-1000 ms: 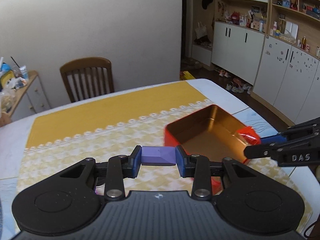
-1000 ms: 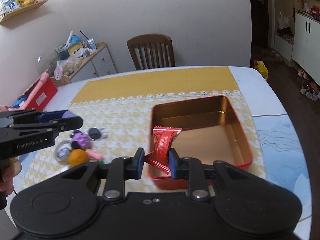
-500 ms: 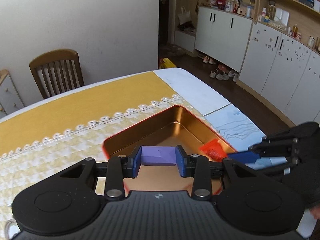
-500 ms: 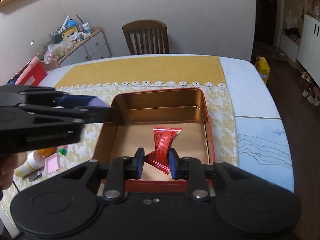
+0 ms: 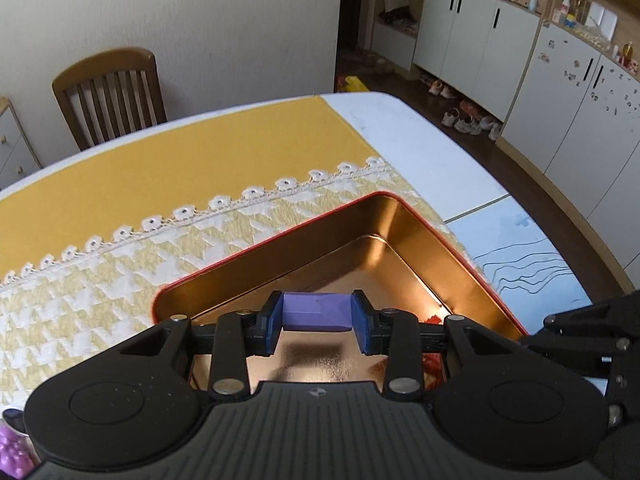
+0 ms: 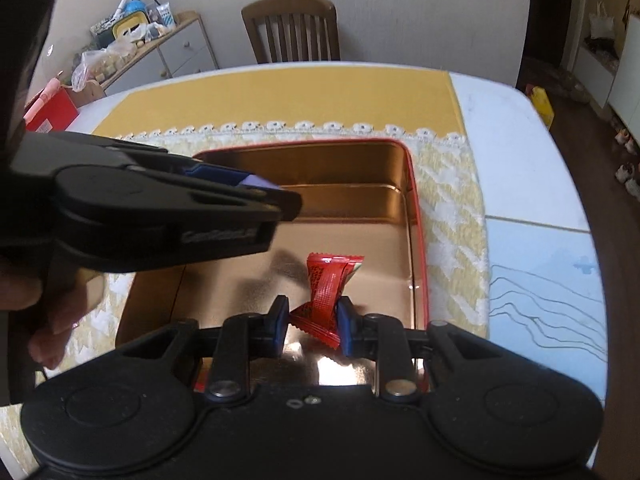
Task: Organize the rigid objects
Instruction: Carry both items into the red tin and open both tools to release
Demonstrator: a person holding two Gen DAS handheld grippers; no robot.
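A red tin box [image 5: 460, 248] with a shiny gold inside stands open on the yellow-and-white cloth. My left gripper [image 5: 317, 322] is shut on a purple block [image 5: 316, 312] and hangs over the tin's inside. In the right wrist view the same tin [image 6: 416, 200] lies below my right gripper [image 6: 313, 322], which is shut on a red wrapped candy [image 6: 326, 292] low over the tin's floor. The left gripper [image 6: 256, 190] reaches in from the left there, with the purple block [image 6: 254, 181] showing at its tip. A hand [image 6: 48, 320] holds it.
A wooden chair [image 5: 110, 96] stands behind the table [image 5: 420, 152]. A drawer unit with clutter [image 6: 132, 44] is at the back left, white cabinets [image 5: 480, 36] at the right. A purple toy [image 5: 12, 452] lies on the cloth left of the tin.
Both grippers have moved forward and down over the tin, each still shut on its object. The left gripper has come in from the left of the tin to above its inside.
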